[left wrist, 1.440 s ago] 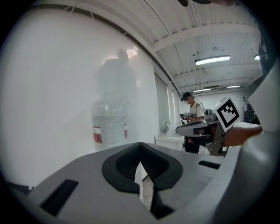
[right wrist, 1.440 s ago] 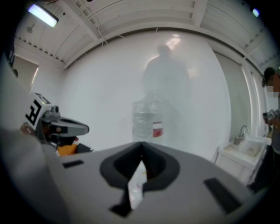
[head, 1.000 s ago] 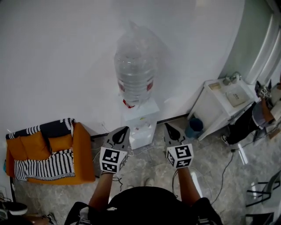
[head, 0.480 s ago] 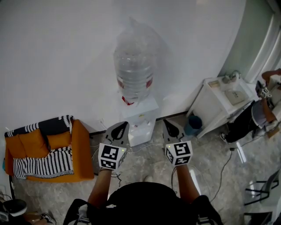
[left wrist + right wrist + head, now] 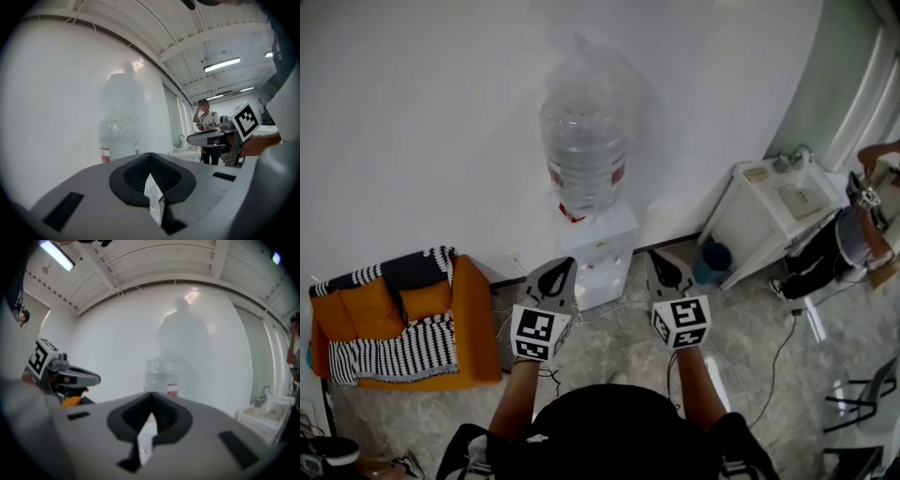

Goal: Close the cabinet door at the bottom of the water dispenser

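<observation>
A white water dispenser point(image 5: 602, 255) stands against the white wall and carries a big clear bottle point(image 5: 581, 150) wrapped in plastic. Its lower front is foreshortened, and I cannot make out the cabinet door. My left gripper point(image 5: 566, 266) is held level just left of the dispenser's front, jaws shut and empty. My right gripper point(image 5: 654, 255) hovers at the dispenser's right side, also shut with nothing in it. The left gripper view shows the left gripper point(image 5: 149, 154), its tips meeting, below the bottle point(image 5: 119, 136). In the right gripper view the bottle point(image 5: 164, 376) rises behind the right gripper point(image 5: 151, 394).
An orange sofa point(image 5: 473, 328) with a striped blanket sits on the left. A white sink cabinet point(image 5: 750, 234) and a blue bucket point(image 5: 712, 262) stand to the right. Cables point(image 5: 787, 347) trail over the marble floor. A person point(image 5: 862, 234) stands at the right edge, near a chair point(image 5: 853, 403).
Both grippers stay where they were, shut. The head view has shifted slightly. The person at the right edge has raised an arm.
</observation>
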Motion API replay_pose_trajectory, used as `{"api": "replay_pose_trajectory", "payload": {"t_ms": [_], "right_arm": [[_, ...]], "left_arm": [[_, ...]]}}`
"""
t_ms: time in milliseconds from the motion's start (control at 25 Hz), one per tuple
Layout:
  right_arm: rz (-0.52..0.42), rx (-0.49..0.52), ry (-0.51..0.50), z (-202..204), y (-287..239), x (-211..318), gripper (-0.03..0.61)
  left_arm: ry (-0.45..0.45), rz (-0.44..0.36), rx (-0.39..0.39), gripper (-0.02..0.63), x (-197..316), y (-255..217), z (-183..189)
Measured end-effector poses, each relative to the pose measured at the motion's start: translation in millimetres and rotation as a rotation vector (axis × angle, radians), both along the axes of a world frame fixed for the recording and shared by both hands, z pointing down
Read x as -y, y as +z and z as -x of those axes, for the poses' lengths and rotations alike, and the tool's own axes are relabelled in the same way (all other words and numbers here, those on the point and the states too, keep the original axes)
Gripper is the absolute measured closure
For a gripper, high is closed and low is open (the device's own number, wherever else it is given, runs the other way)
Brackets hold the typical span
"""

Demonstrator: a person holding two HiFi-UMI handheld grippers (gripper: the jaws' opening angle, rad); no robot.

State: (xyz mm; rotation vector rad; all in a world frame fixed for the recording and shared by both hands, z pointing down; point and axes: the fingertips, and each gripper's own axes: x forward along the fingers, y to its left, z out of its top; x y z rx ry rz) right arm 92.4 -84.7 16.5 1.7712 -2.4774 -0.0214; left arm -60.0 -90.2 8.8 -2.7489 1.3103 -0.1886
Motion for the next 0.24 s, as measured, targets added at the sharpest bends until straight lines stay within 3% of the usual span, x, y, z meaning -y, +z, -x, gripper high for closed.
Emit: {"api": "replay_pose_trajectory", "payload": {"t_ms": [240], "right_arm": [[0.004,-0.004,0.009,1.3,2.3,0.9,0.545]], "left_arm": [[-0.011,-0.012,0.015,0.603,4.3,-0.8,3.5]]}}
